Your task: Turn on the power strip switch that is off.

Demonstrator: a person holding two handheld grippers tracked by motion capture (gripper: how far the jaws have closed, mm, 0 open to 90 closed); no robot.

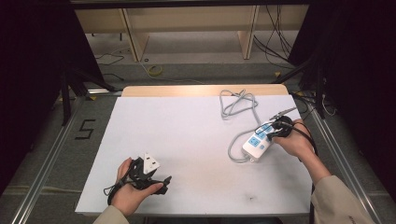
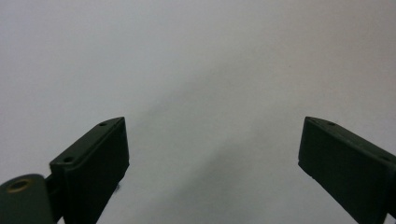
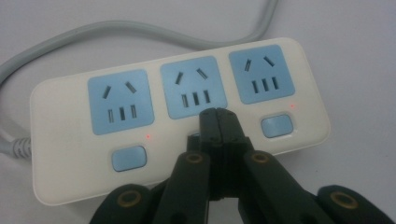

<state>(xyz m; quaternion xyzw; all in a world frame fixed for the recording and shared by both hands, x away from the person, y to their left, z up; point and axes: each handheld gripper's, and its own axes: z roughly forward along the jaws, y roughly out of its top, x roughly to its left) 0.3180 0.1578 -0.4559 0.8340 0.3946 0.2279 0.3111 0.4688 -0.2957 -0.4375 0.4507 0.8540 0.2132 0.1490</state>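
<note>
The right tool [image 3: 217, 114], jaws closed on nothing, sits tip-down over the middle switch of the strip [image 3: 70, 126], whose length runs crosswise to it; the left tool [image 2: 212, 154], open, waits well apart.

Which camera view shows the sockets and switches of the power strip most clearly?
The right gripper view: the power strip sits close, with three blue sockets, its switches and small red lights visible, behind the shut right hand-held gripper. The high view shows it small, partly covered by the hand. The left gripper view adds nothing.
</note>
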